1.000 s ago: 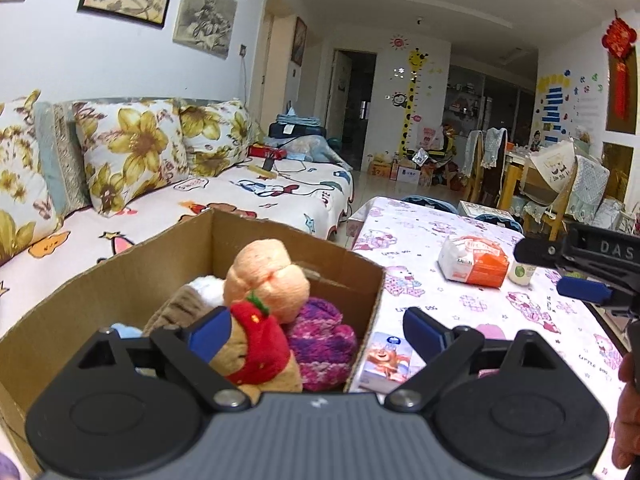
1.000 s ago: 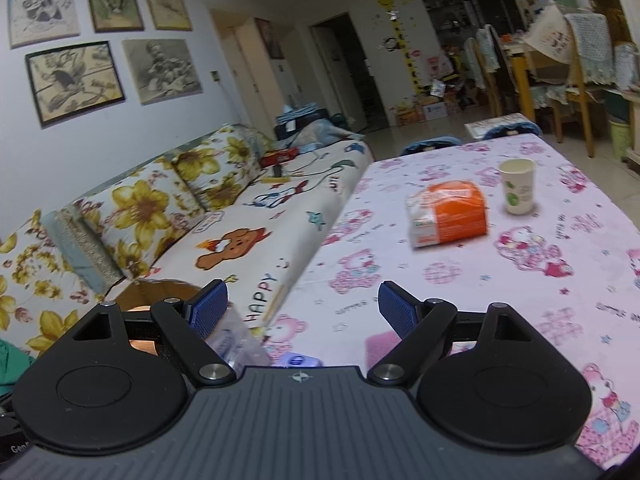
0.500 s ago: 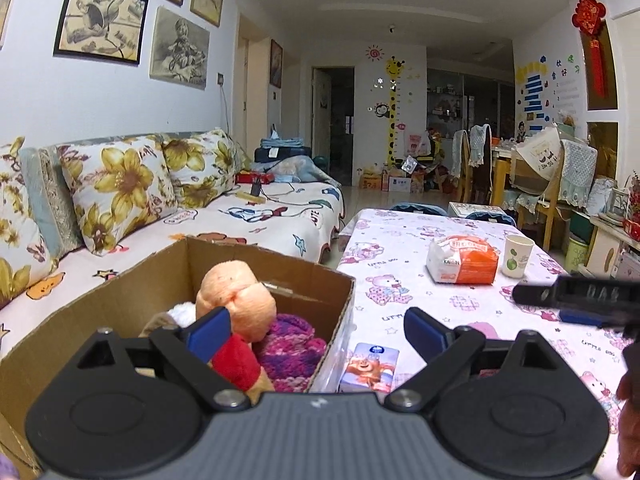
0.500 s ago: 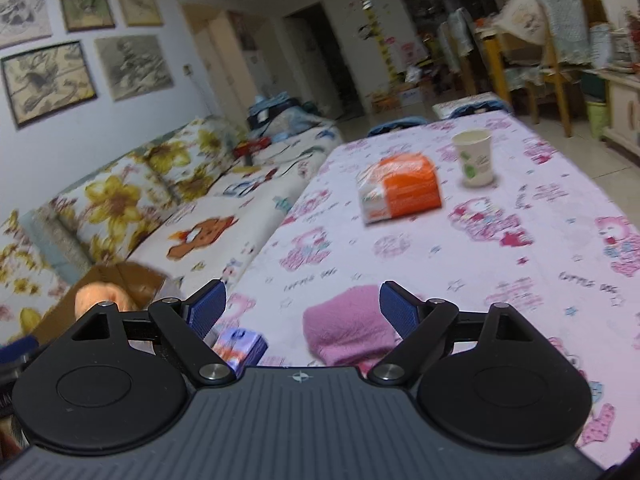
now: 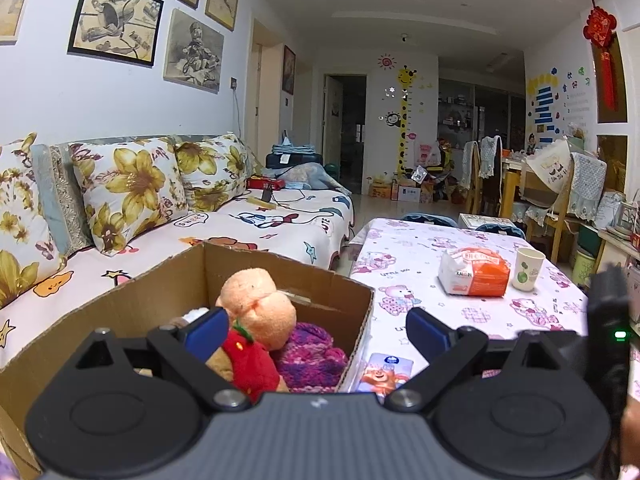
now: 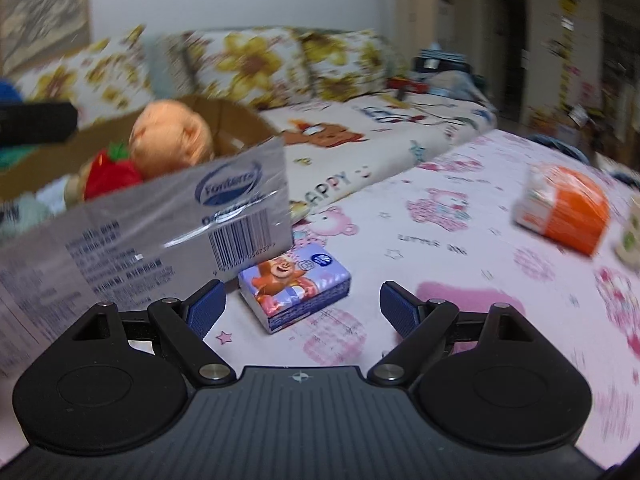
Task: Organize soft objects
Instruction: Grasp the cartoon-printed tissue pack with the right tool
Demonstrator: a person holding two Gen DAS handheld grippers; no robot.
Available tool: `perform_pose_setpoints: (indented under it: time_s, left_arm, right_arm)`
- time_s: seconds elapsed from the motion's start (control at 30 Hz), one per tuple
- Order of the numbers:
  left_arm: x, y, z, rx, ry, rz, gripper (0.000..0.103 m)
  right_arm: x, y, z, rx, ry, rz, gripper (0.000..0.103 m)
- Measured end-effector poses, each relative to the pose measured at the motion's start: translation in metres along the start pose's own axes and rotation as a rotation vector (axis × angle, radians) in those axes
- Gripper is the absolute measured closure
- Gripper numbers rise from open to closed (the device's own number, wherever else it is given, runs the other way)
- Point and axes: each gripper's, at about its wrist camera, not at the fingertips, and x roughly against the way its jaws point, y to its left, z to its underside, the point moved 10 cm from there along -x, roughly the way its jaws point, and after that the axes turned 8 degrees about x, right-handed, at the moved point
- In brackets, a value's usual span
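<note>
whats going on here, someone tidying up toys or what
A person holds two grippers over a table and is sorting soft things into a cardboard box. The box already holds a plush toy and a purple knitted piece. The left hand-held gripper is open above the box, holding nothing. The right hand-held gripper is open too, aimed at a small tissue pack lying on the table beside the box.

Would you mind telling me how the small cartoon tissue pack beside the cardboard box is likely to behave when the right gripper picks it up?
The tissue pack looks soft-sided, so it would probably squash slightly between the fingers. Its wrapper appears glossy, so it might slip. It lies flat on the tablecloth, so rolling seems unlikely. The right gripper is open around it.
</note>
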Motion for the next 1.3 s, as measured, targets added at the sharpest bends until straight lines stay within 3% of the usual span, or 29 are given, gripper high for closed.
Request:
perform_pose_setpoints:
  time_s: [0.23,0.33,0.4,0.7,1.0,1.3]
  left_arm:
    - [-0.002,0.003,0.001,0.009,0.005,-0.005,0.008]
    - [-0.004,0.003,0.001,0.01,0.009,-0.006,0.008]
    - [-0.004,0.003,0.002,0.005,0.009,-0.008,0.008]
    - [-0.005,-0.002,0.004,-0.001,0.015,0.003,0.008]
    - [-0.002,-0.021,0.005,-0.038,-0.011,0.028,0.008]
    - [-0.008,-0.057,0.02,-0.081,0.026,0.087,0.008]
  right_arm:
    - [-0.045,0.002,-0.012,0.153,0.062,-0.055,0.0]
    - [-0.062,0.006,-0.015,0.174,0.083,-0.113,0.0]
    - [-0.073,0.009,-0.016,0.194,0.107,-0.107,0.0]
    - [-0.093,0.01,-0.021,0.141,0.103,-0.13,0.003]
    - [-0.039,0.007,0.014,0.046,0.094,-0.017,0.004]
    - [0.039,-0.034,0.082,-0.175,0.159,0.202,0.004]
